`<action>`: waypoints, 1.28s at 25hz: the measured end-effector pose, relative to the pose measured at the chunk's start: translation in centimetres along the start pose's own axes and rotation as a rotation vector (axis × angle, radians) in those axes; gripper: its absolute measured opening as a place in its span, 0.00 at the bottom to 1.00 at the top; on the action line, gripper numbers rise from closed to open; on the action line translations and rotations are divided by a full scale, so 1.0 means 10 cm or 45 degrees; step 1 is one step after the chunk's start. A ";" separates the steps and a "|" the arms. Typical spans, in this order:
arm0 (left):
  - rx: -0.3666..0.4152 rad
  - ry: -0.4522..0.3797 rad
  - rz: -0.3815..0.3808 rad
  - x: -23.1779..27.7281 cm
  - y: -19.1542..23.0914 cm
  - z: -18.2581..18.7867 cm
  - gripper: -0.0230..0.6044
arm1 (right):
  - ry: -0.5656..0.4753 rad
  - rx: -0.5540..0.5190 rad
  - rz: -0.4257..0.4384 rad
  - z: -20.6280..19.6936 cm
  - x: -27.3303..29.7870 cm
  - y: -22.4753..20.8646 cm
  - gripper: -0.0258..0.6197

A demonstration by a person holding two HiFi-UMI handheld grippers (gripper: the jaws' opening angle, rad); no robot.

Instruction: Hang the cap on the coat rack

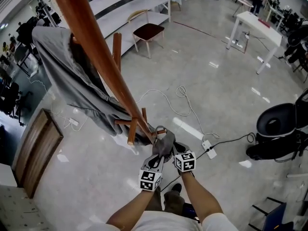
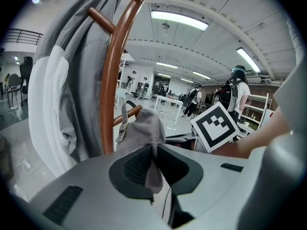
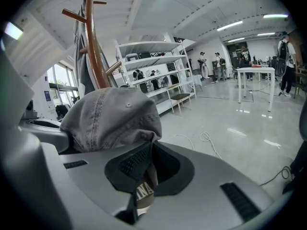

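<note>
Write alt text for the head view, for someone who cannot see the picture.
Seen from above, a person's left gripper and right gripper both pinch a grey cap close to the pole of a wooden coat rack. A grey garment hangs on the rack, and a white cable lies on the shiny floor.

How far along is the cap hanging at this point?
Done: the cap is picked up and raised beside the coat rack. In hand: the left hand-held gripper and the right hand-held gripper are both shut on its fabric. Left: it is not yet on the nearby peg; hooking it on and releasing remain.
</note>
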State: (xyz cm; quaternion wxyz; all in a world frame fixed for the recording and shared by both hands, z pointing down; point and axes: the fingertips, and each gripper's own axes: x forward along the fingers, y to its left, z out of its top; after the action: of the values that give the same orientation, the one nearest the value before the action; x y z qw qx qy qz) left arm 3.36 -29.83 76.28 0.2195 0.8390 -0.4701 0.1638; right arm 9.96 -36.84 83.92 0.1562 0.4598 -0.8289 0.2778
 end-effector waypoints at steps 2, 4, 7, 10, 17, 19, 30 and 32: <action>-0.006 0.007 -0.003 0.02 -0.02 -0.03 0.11 | 0.015 -0.016 0.004 0.00 0.04 0.00 0.09; -0.009 0.015 -0.007 0.04 -0.03 -0.06 0.11 | 0.032 -0.035 0.010 0.00 0.09 -0.01 0.09; -0.014 0.024 -0.009 0.08 -0.04 -0.10 0.11 | 0.045 -0.060 0.015 0.02 0.17 -0.02 0.09; -0.021 0.027 -0.005 0.12 -0.02 -0.13 0.11 | 0.049 -0.075 0.017 0.04 0.23 -0.03 0.09; -0.055 0.039 0.058 0.17 0.11 -0.24 0.11 | 0.082 -0.124 0.036 -0.04 0.35 -0.01 0.09; -0.063 0.046 0.074 0.18 0.15 -0.28 0.11 | 0.086 -0.125 0.043 -0.06 0.36 -0.02 0.09; -0.089 0.102 0.121 0.16 0.35 -0.48 0.11 | 0.125 -0.116 0.037 -0.29 0.23 -0.06 0.09; -0.082 0.120 0.129 0.17 0.39 -0.53 0.11 | 0.131 -0.110 0.040 -0.33 0.21 -0.06 0.09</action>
State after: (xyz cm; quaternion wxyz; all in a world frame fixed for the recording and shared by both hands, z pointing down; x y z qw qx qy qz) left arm 0.50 -30.08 82.40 0.2597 0.7981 -0.5061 0.1988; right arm 9.41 -36.54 87.83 0.2140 0.4246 -0.8381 0.2673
